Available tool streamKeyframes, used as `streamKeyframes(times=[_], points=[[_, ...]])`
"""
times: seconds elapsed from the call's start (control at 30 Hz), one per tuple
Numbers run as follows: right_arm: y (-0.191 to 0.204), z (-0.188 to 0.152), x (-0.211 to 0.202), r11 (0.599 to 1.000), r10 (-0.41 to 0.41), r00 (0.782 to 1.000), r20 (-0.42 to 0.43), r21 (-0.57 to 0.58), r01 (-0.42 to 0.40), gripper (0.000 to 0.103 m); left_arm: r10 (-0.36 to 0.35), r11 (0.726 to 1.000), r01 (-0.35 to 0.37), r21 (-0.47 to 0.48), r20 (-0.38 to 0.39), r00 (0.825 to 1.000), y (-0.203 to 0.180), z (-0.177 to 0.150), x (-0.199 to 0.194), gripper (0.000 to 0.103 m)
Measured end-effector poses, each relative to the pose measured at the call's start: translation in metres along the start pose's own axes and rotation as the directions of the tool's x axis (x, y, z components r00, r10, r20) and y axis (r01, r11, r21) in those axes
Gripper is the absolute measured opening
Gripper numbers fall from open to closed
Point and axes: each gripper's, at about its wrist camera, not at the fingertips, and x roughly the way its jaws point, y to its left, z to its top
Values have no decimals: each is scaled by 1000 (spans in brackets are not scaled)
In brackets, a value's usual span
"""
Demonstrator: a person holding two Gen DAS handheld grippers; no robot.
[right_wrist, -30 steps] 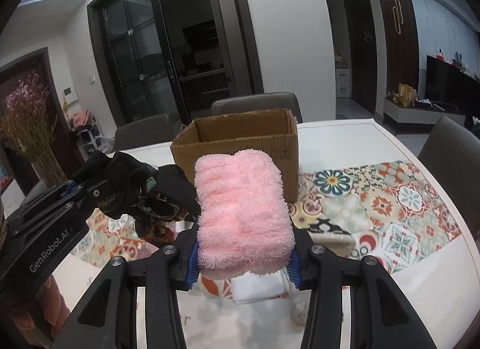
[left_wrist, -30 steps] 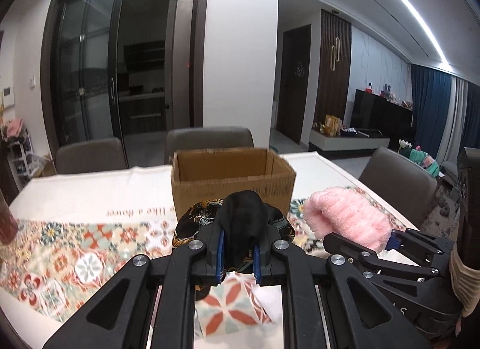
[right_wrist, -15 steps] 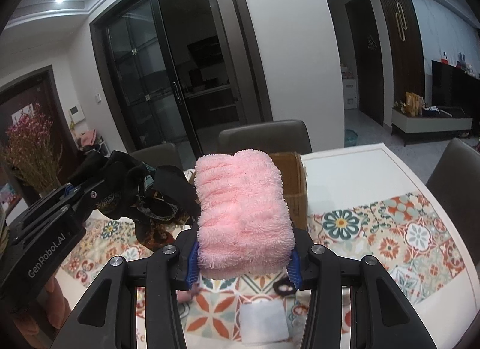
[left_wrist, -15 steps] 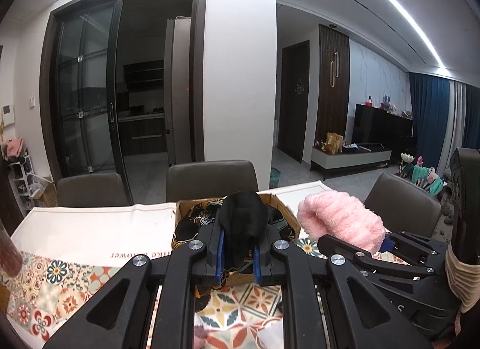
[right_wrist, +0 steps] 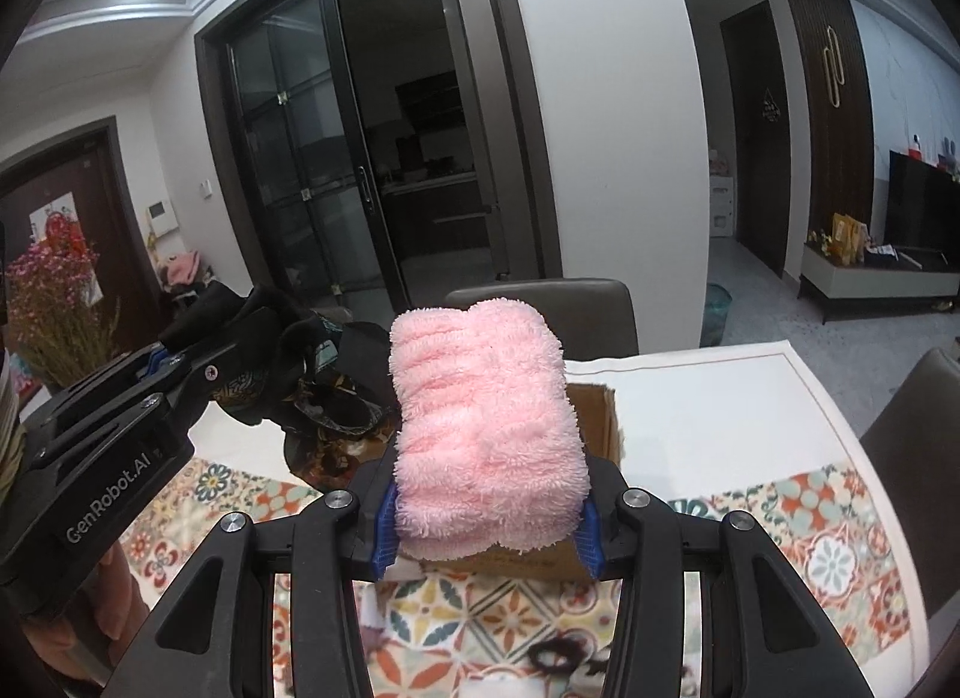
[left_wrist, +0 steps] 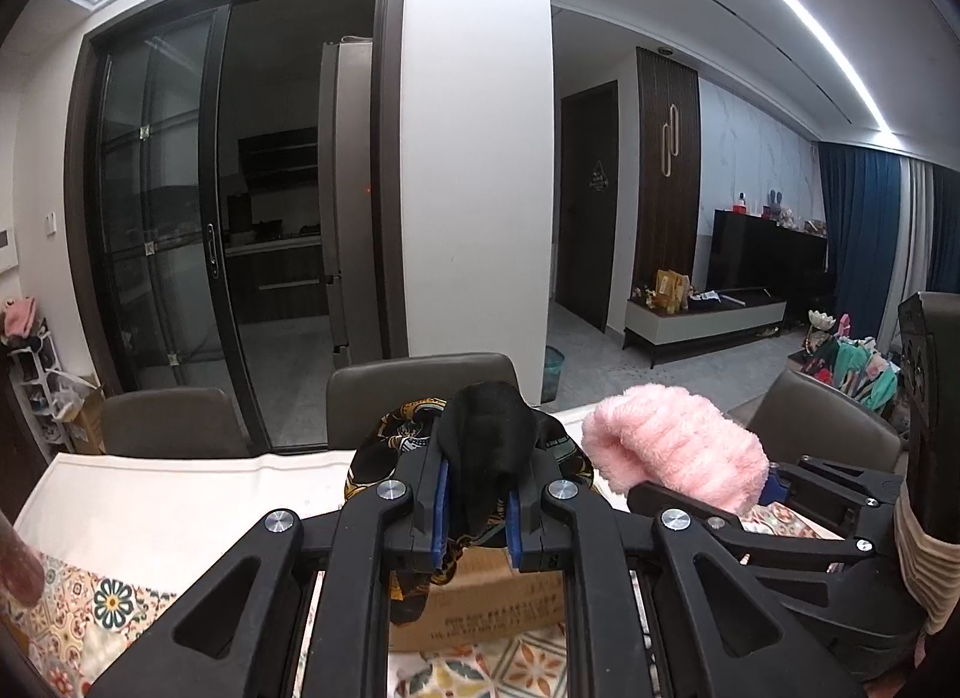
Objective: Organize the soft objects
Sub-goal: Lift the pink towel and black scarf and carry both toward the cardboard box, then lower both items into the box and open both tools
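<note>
My left gripper (left_wrist: 477, 518) is shut on a black and gold patterned scarf (left_wrist: 486, 446) and holds it over the near side of a cardboard box (left_wrist: 480, 602). The scarf also shows in the right wrist view (right_wrist: 324, 392). My right gripper (right_wrist: 486, 530) is shut on a fluffy pink towel (right_wrist: 486, 434) and holds it above the same box (right_wrist: 594, 416). The pink towel also shows in the left wrist view (left_wrist: 678, 458), to the right of the scarf. The box's inside is hidden behind both cloths.
The table has a tiled-pattern cloth (right_wrist: 810, 530) with a white border. A small dark object (right_wrist: 552, 656) and something white lie on it near me. Grey chairs (left_wrist: 414, 392) stand at the far side and one (right_wrist: 918, 434) at the right. Dried pink flowers (right_wrist: 48, 302) stand far left.
Both grippers have risen and moved forward with their cloths. The box has dropped low in both views and now lies right under the held cloths.
</note>
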Motion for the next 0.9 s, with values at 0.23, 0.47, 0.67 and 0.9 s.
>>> streamKeyframes(times=[0.23, 0.47, 0.67, 0.9], points=[[-16, 17, 42, 1000, -3, 995, -98, 21, 5, 46, -1, 1000, 1, 4, -10, 1000, 2, 9, 42, 16], [-30, 25, 96, 1000, 19, 974, -225, 24, -14, 46, 1, 1000, -2, -9, -57, 998, 11, 16, 88, 16], [-40, 27, 132, 1000, 6, 955, -295, 15, -2, 46, 29, 999, -25, 44, -101, 995, 9, 19, 124, 16], [-52, 21, 155, 1000, 22, 934, -356, 29, -12, 46, -3, 1000, 2, -6, -198, 980, 11, -2, 150, 16]])
